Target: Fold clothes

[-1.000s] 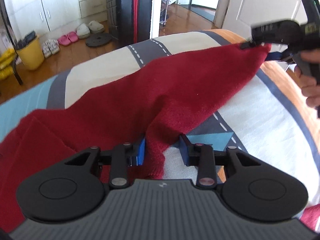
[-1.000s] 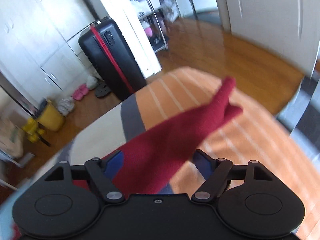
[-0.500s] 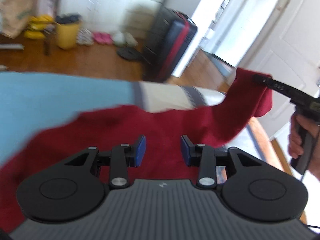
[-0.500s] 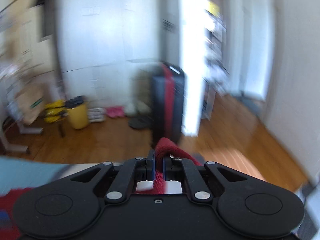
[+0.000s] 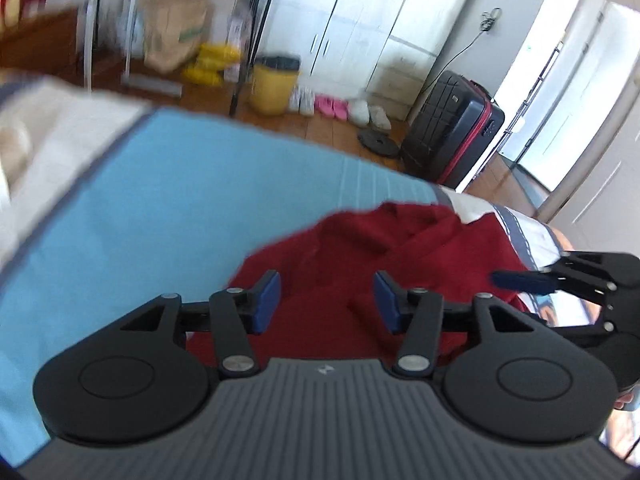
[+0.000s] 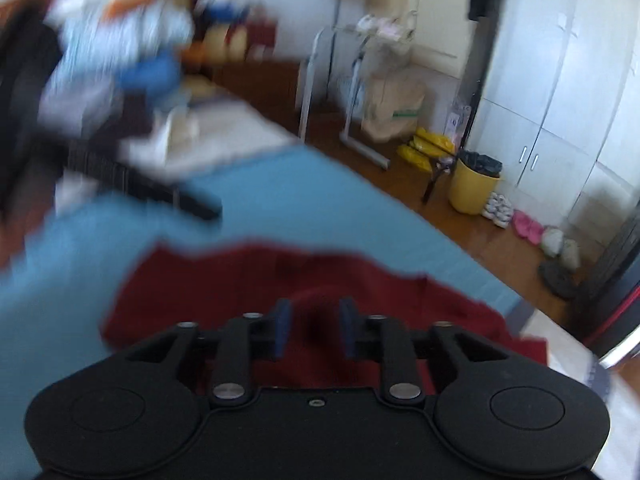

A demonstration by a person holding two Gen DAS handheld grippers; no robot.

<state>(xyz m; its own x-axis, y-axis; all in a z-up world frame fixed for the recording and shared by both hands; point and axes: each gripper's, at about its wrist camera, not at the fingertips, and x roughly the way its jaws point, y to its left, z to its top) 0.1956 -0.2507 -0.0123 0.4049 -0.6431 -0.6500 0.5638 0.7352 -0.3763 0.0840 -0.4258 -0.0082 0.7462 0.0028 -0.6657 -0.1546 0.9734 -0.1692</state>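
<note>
Trouble looked likely where the red sweater [image 5: 360, 248] lay bunched on the blue bedspread [image 5: 160, 200]: my left gripper [image 5: 326, 300] and right gripper [image 6: 314, 330] both gaped empty above it, so a careless pinch could crease it crooked.

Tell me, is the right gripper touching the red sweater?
Cannot tell. In the right wrist view, the right gripper is open over the red sweater, but blur hides any gap.

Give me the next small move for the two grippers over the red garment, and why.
Probably lower the left gripper and pinch the near edge of the red garment. Both it and the right gripper look open and hold nothing, and the cloth lies bunched and creased on the blue bedspread, so a fold needs a new grip.
</note>
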